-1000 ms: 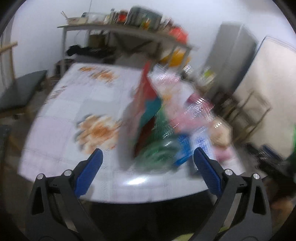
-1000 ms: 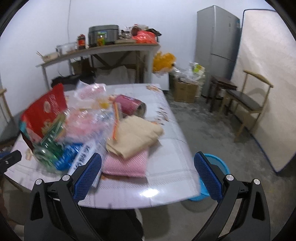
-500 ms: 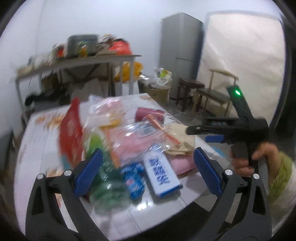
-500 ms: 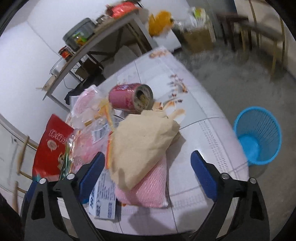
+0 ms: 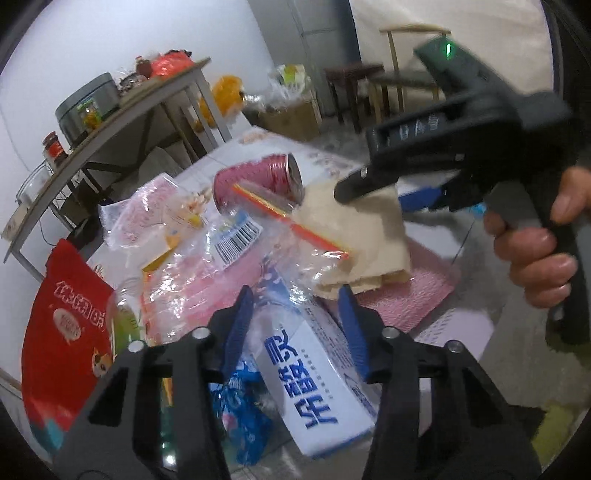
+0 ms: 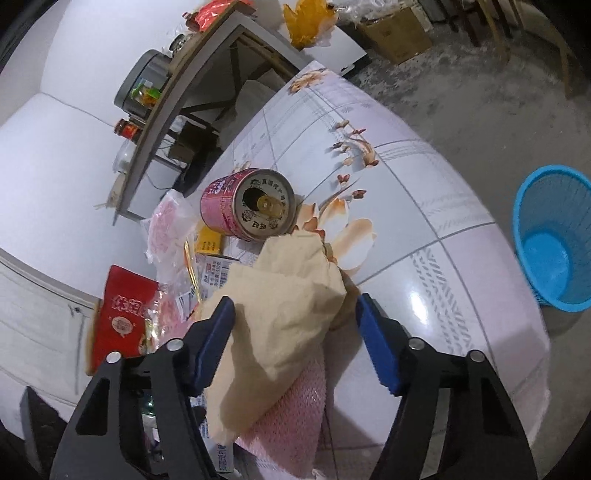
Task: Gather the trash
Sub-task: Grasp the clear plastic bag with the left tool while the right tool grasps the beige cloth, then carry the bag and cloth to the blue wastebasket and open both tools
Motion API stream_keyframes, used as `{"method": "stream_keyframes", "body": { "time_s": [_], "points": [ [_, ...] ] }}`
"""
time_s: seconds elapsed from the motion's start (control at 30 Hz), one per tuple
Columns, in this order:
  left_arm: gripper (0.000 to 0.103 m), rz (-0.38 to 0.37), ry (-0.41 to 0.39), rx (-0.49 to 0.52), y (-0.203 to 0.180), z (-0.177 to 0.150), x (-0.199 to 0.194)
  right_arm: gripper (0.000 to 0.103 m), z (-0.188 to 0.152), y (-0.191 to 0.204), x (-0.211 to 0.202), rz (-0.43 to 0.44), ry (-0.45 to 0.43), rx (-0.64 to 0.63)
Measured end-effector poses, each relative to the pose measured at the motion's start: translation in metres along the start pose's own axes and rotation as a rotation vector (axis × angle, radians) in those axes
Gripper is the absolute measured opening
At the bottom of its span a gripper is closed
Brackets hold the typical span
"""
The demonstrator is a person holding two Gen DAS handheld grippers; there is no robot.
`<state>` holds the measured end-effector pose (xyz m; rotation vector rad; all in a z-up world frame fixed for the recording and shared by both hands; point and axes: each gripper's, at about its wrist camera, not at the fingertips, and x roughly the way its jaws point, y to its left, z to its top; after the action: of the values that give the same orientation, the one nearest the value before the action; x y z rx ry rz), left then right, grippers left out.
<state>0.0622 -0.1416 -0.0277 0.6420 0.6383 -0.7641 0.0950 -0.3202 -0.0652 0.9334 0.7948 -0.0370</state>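
A heap of trash lies on the round table (image 6: 424, 206): a pink can (image 6: 243, 206) on its side, crumpled beige paper (image 6: 284, 314), a pink mesh cloth (image 6: 291, 428), clear plastic bags (image 5: 207, 258), a red snack bag (image 5: 62, 332) and a white box with blue writing (image 5: 317, 387). My left gripper (image 5: 295, 325) is open, its fingers either side of the white box's far end. My right gripper (image 6: 295, 339) is open and straddles the beige paper; it also shows from the side in the left wrist view (image 5: 373, 184).
A blue mesh waste basket (image 6: 550, 240) stands on the floor right of the table. A shelf table (image 6: 192, 74) with jars and a cooker is behind. Cardboard boxes (image 6: 399, 33) and chairs (image 5: 402, 74) stand further back.
Both grippers have moved forward and down onto the heap. The left one has narrowed around the white box; the right one has closed in around the beige paper.
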Motion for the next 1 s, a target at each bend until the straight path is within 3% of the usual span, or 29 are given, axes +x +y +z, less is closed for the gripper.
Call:
{"method": "stream_keyframes", "body": {
  "time_s": [0.2, 0.3, 0.43, 0.7, 1.0],
  "points": [
    [0.021, 0.041, 0.027, 0.03, -0.002, 0.003, 0.012, 0.047, 0.006, -0.003, 0.007, 0.04, 0.009, 0.007],
    [0.009, 0.062, 0.014, 0.042, -0.002, 0.004, 0.009, 0.039, 0.005, -0.006, 0.007, 0.061, 0.009, 0.02],
    [0.001, 0.103, -0.022, 0.061, -0.001, 0.007, 0.001, 0.031, 0.002, -0.006, -0.003, 0.068, -0.024, 0.018],
    [0.0, 0.182, -0.109, 0.064, 0.003, 0.015, -0.026, 0.009, 0.003, -0.004, -0.019, 0.121, -0.059, 0.008],
    [0.0, 0.304, -0.258, 0.042, 0.015, 0.04, -0.075, 0.006, 0.011, 0.012, -0.053, 0.255, -0.132, -0.022]
  ]
}}
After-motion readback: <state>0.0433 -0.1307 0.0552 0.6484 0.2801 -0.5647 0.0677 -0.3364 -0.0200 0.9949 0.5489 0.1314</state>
